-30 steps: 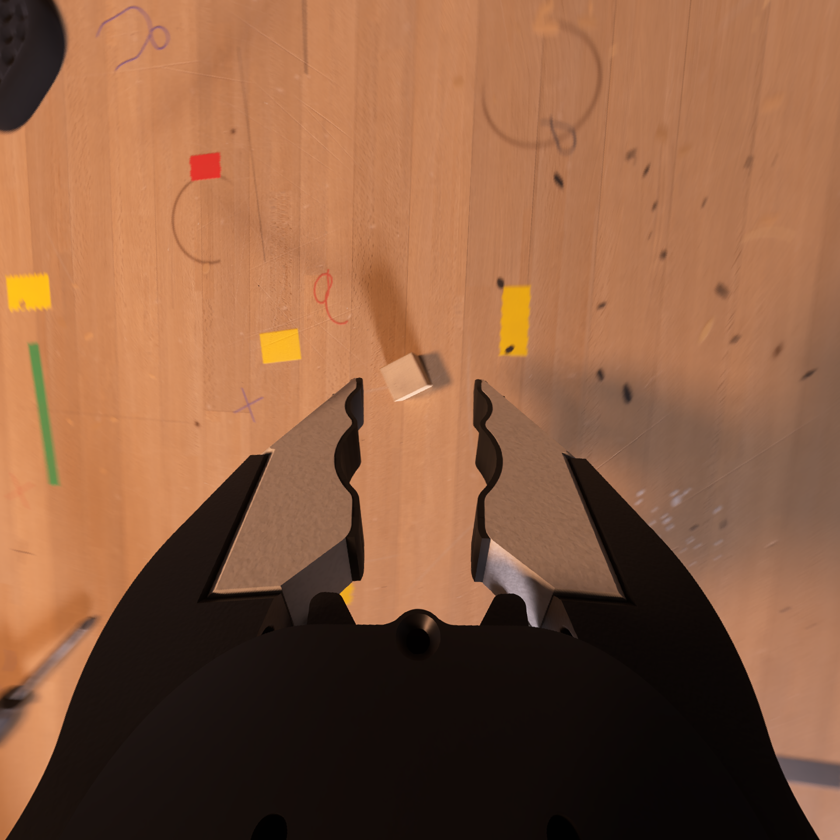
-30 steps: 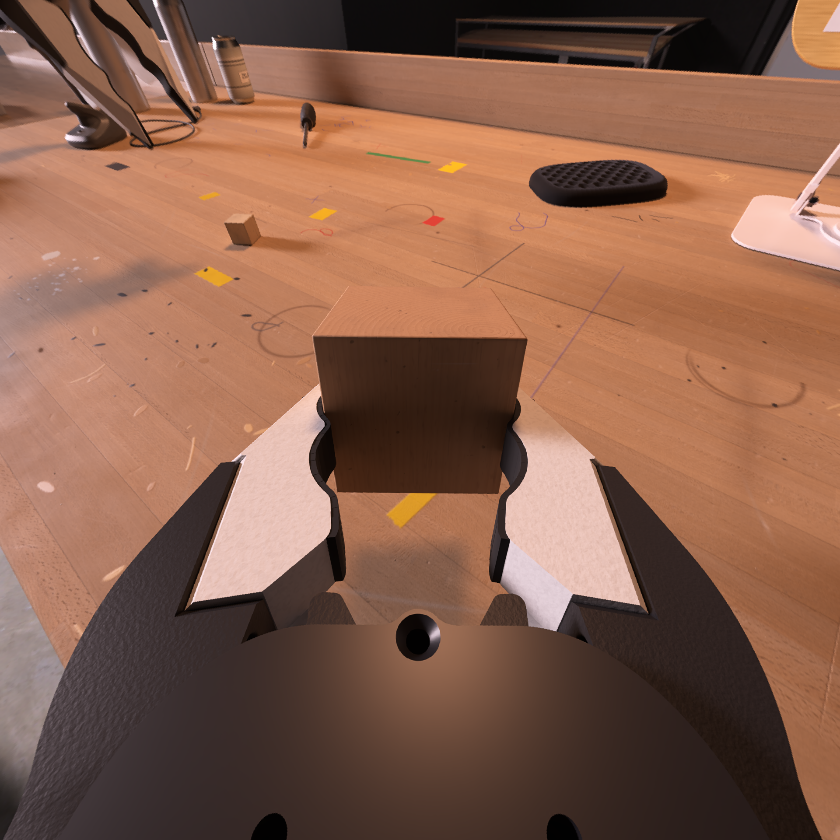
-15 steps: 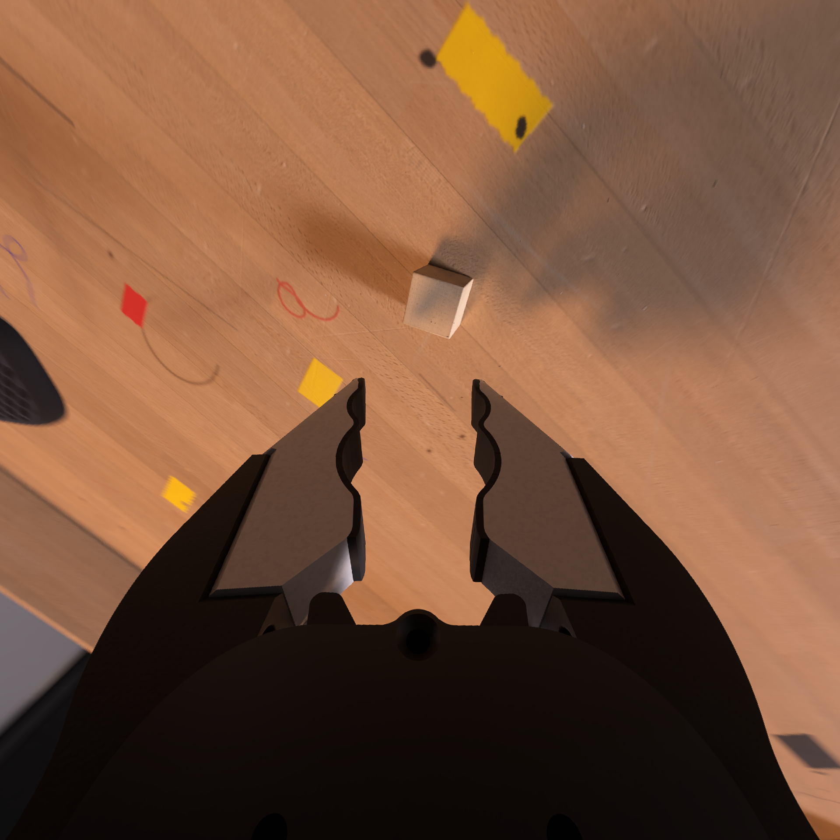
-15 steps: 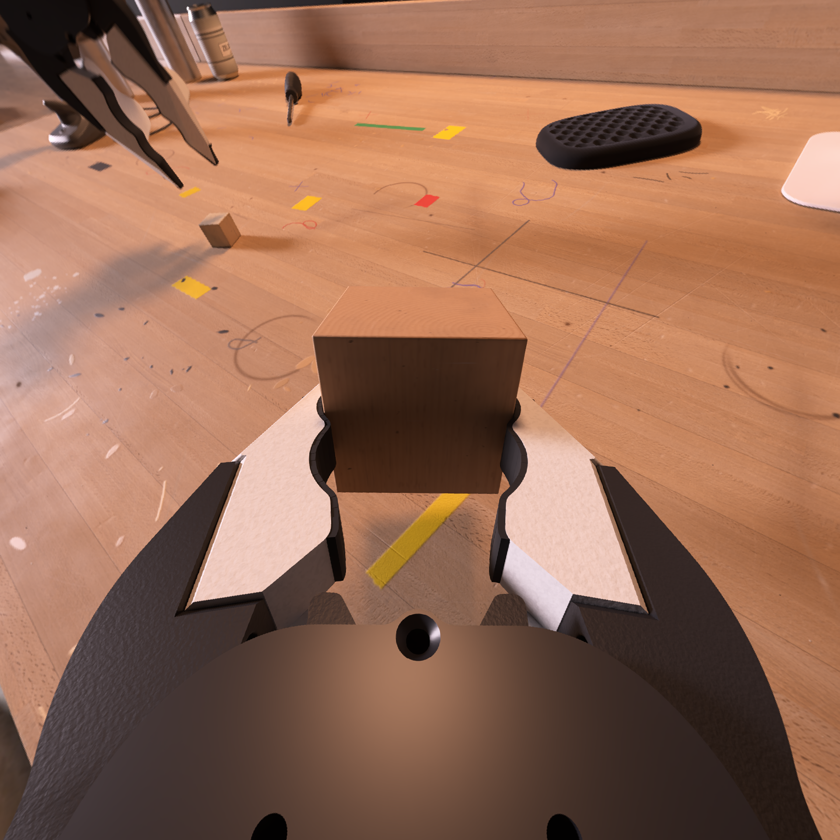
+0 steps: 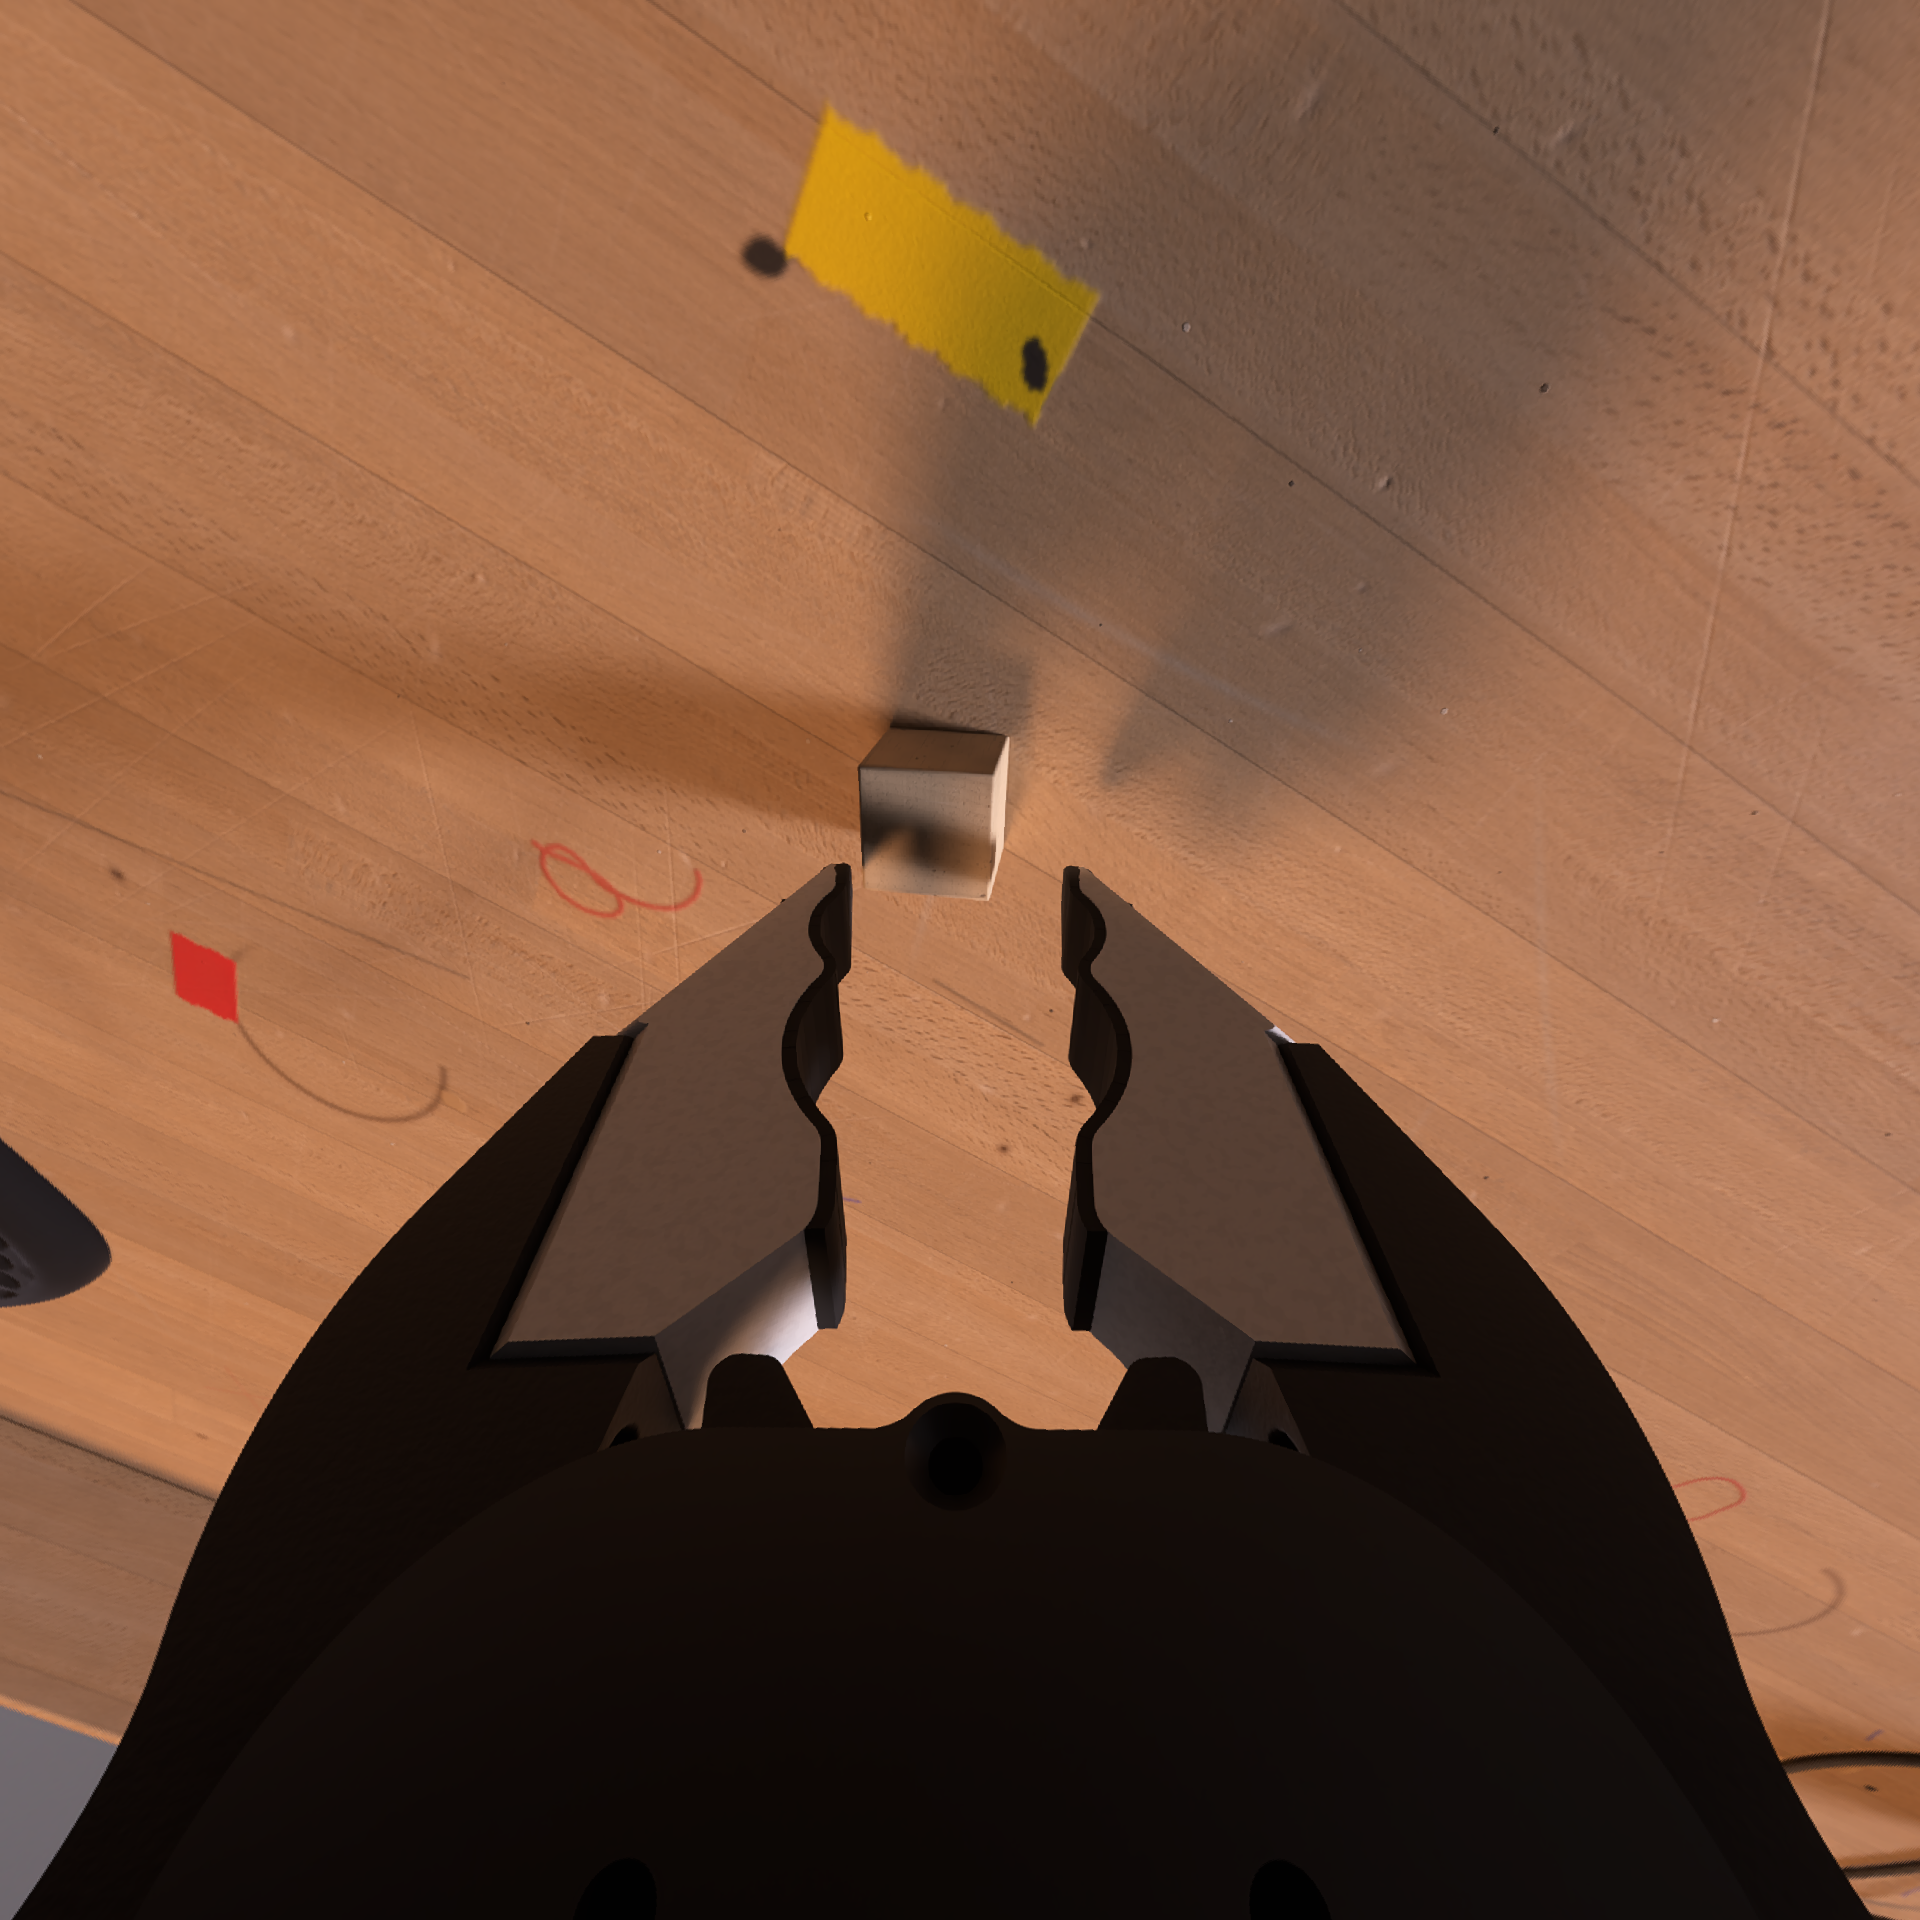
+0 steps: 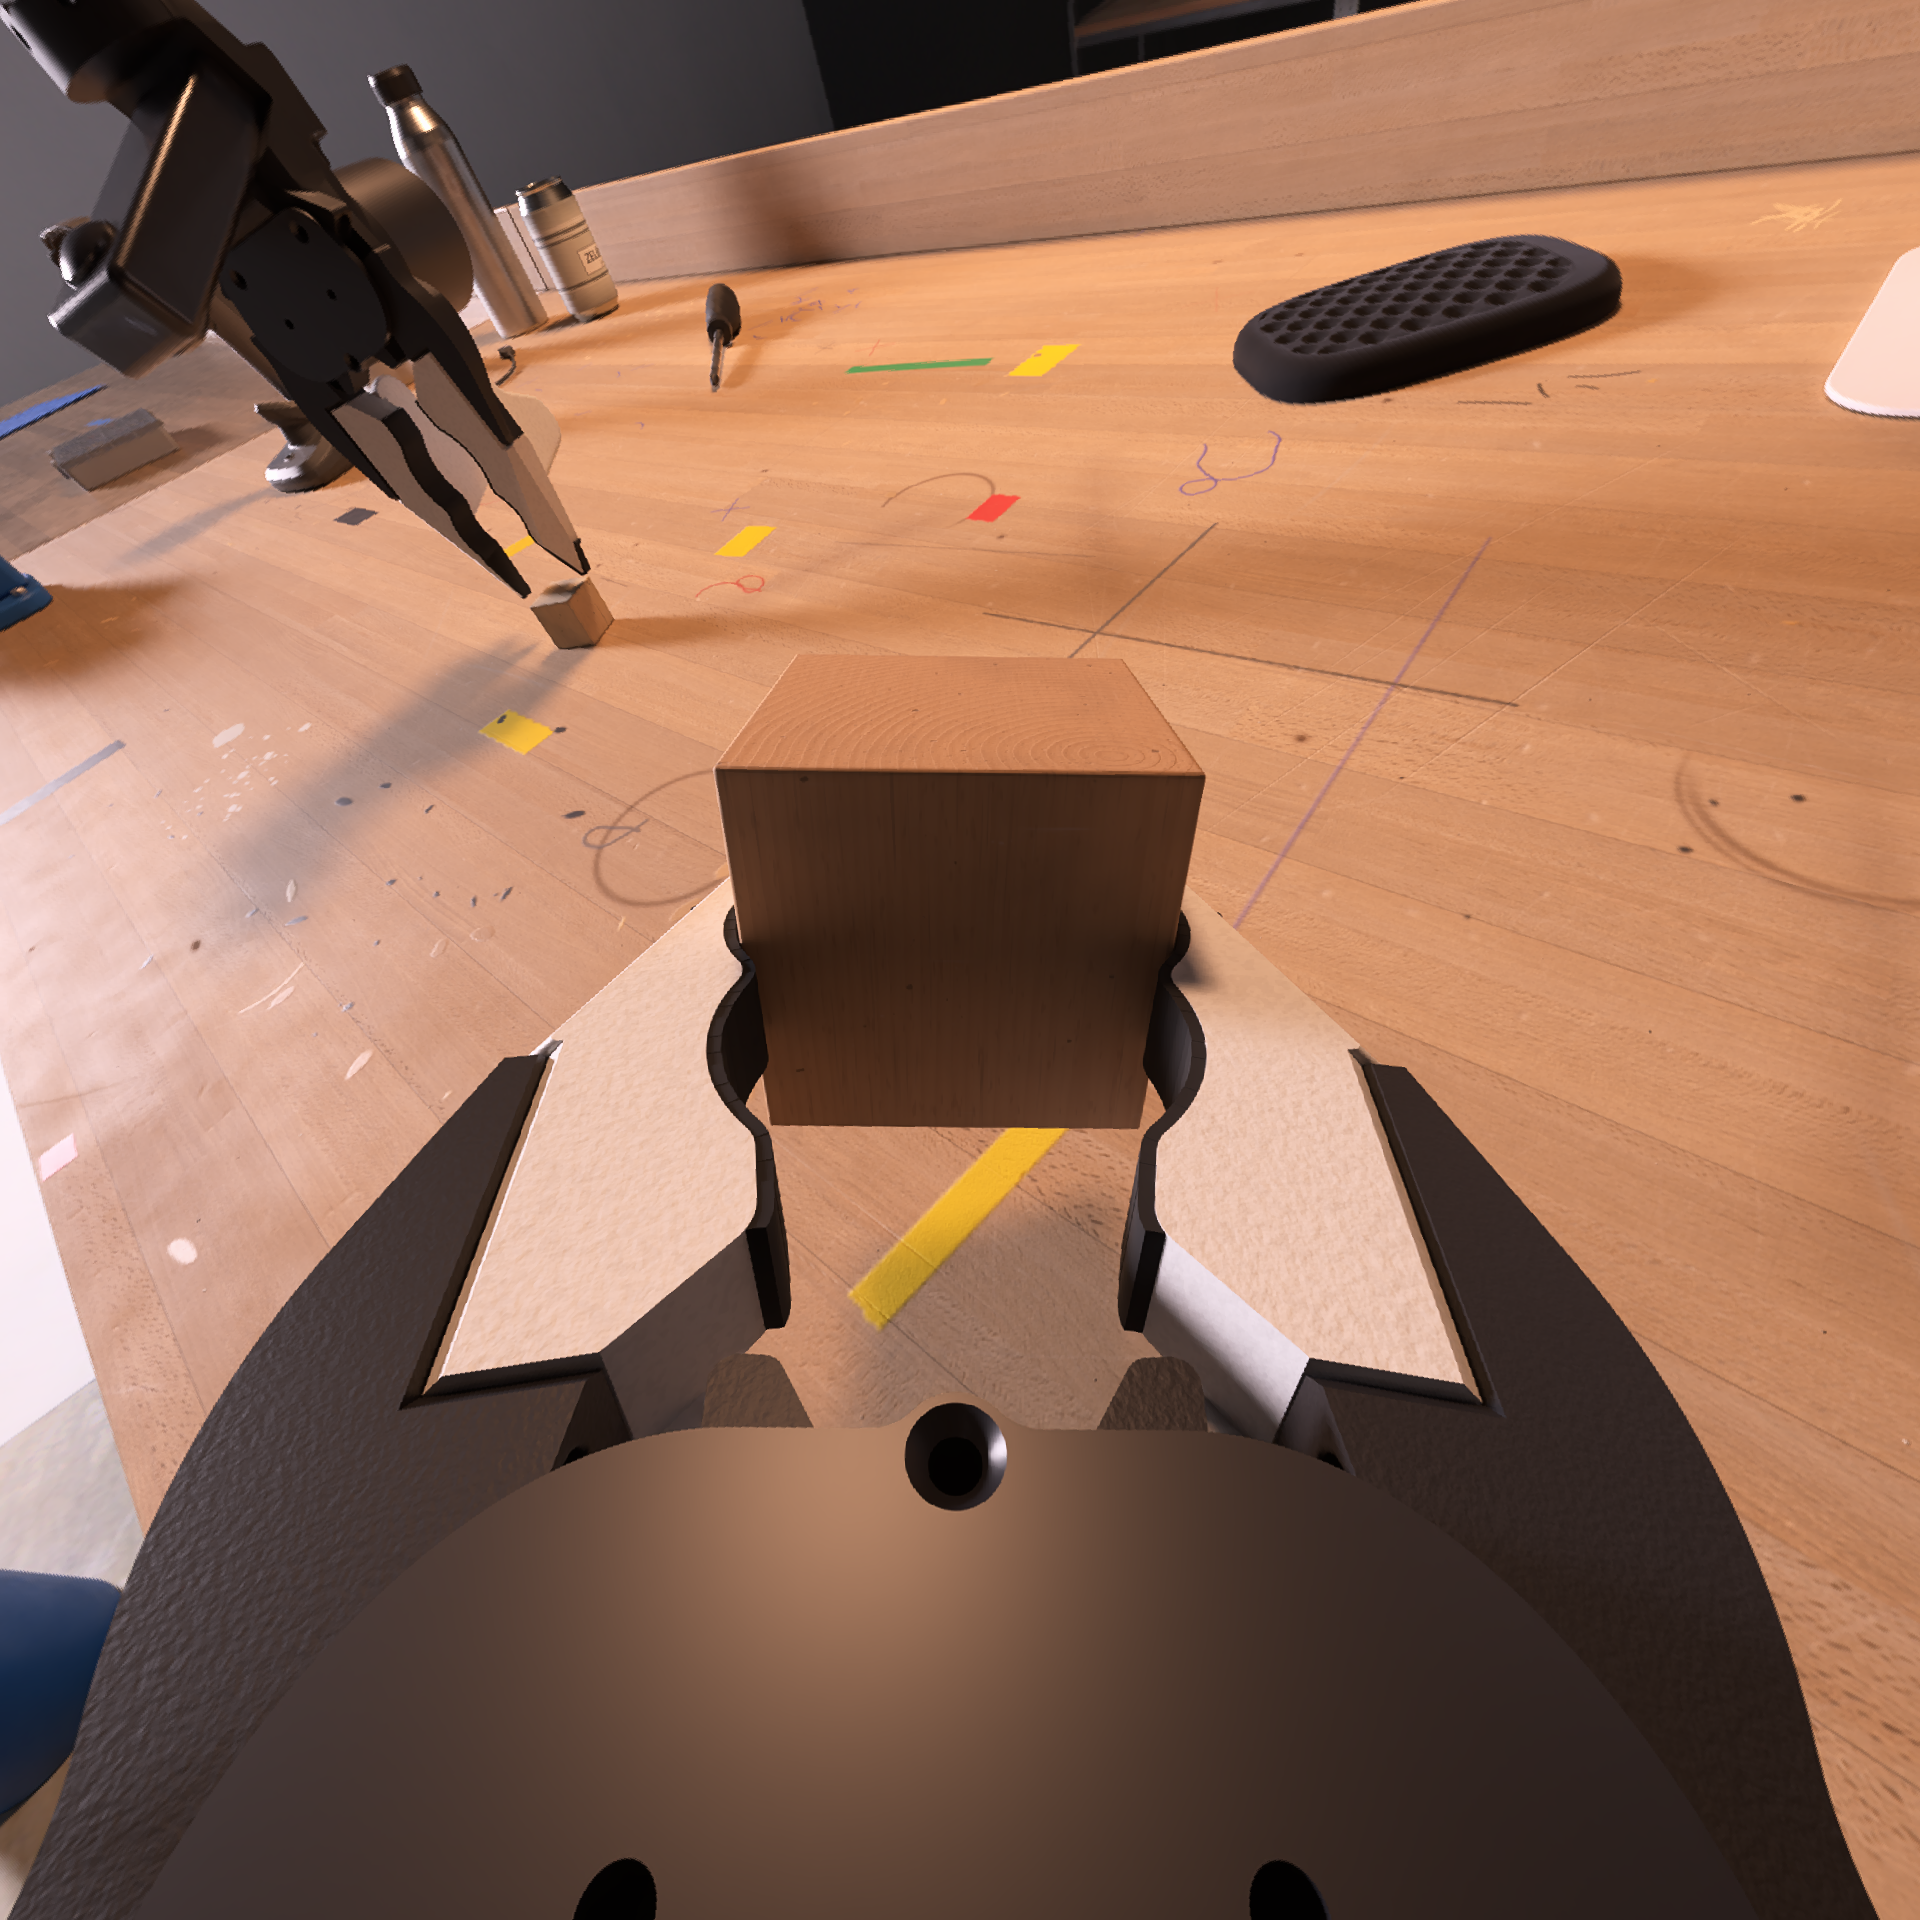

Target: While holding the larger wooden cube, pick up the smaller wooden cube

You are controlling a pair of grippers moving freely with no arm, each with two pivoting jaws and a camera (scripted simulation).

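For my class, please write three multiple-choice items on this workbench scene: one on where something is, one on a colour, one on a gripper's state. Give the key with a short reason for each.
1. Where is the smaller wooden cube?
A. On the bench, just ahead of the left gripper
B. On the black perforated pad
C. Stacked on the larger cube

2. What colour is the tape strip on the bench below the larger wooden cube?
A. Green
B. Yellow
C. Blue

3. What is the right gripper doing?
A. Open and empty
B. Shut on the screwdriver
C. Shut on the larger wooden cube

Key: 1 A, the cube rests on the wood just beyond the open fingers. 2 B, a yellow strip shows under it. 3 C, both fingers press its sides.
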